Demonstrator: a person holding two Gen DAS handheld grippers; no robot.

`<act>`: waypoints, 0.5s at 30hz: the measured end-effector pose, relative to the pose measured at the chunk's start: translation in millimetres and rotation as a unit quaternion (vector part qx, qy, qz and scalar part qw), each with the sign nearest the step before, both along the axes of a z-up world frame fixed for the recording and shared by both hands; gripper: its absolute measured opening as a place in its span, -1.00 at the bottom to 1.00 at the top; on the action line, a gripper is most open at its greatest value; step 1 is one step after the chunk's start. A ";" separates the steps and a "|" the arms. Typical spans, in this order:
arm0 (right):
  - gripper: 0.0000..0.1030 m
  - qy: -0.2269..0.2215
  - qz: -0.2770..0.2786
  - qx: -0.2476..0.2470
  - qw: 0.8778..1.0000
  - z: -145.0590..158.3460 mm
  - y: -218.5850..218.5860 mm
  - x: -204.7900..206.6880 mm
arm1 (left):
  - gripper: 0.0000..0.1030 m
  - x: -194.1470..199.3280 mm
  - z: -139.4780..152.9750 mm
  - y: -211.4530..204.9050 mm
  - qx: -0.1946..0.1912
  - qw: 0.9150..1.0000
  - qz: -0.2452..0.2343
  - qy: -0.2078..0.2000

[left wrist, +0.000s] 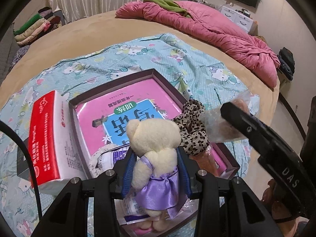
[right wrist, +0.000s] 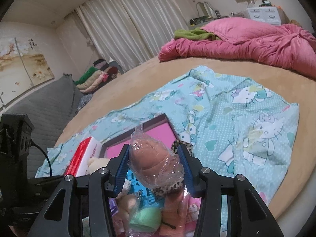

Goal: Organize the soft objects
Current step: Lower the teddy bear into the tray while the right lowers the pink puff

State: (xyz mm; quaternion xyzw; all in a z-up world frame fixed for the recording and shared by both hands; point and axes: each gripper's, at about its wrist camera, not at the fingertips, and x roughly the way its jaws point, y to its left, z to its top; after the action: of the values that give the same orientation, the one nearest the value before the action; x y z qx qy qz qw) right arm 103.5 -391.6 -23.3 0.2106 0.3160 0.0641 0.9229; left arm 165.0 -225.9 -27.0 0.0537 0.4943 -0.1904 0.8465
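Observation:
My left gripper (left wrist: 156,154) is shut on a cream teddy bear in a purple satin dress (left wrist: 156,144), held upright above a dark shallow box (left wrist: 167,85) that holds a pink book (left wrist: 126,106). My right gripper (right wrist: 154,158) is shut on a peach plush toy wrapped in clear plastic (right wrist: 152,162), above the same box (right wrist: 138,122); this toy also shows at the right of the left wrist view (left wrist: 219,126). A leopard-print scrunchie (left wrist: 192,126) hangs at the box's right edge. A mint-green soft object (right wrist: 146,217) lies below the right gripper.
A red-and-white tissue pack (left wrist: 47,138) lies left of the box on a Hello Kitty cloth (left wrist: 187,59) spread over the tan bed (right wrist: 177,65). A pink quilt (left wrist: 217,31) lies at the far side. Folded clothes (right wrist: 94,77) are stacked beyond the bed's left edge.

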 end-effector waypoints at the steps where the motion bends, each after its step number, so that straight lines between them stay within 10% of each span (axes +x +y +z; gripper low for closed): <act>1: -0.03 0.006 0.001 0.001 1.000 -2.1 -0.2 0.8 | -0.20 2.0 -1.9 -1.5 0.002 1.000 -0.001 0.002; 15: -0.02 0.063 0.029 0.025 0.997 -29.2 2.4 12.0 | -0.19 28.9 -26.6 -12.0 0.009 0.999 -0.015 0.038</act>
State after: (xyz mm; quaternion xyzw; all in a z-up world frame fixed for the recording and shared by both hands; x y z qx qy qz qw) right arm 115.5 -389.2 -52.5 0.2285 0.3781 0.0850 0.8931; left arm 193.9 -238.0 -53.5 0.0620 0.5270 -0.2006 0.8235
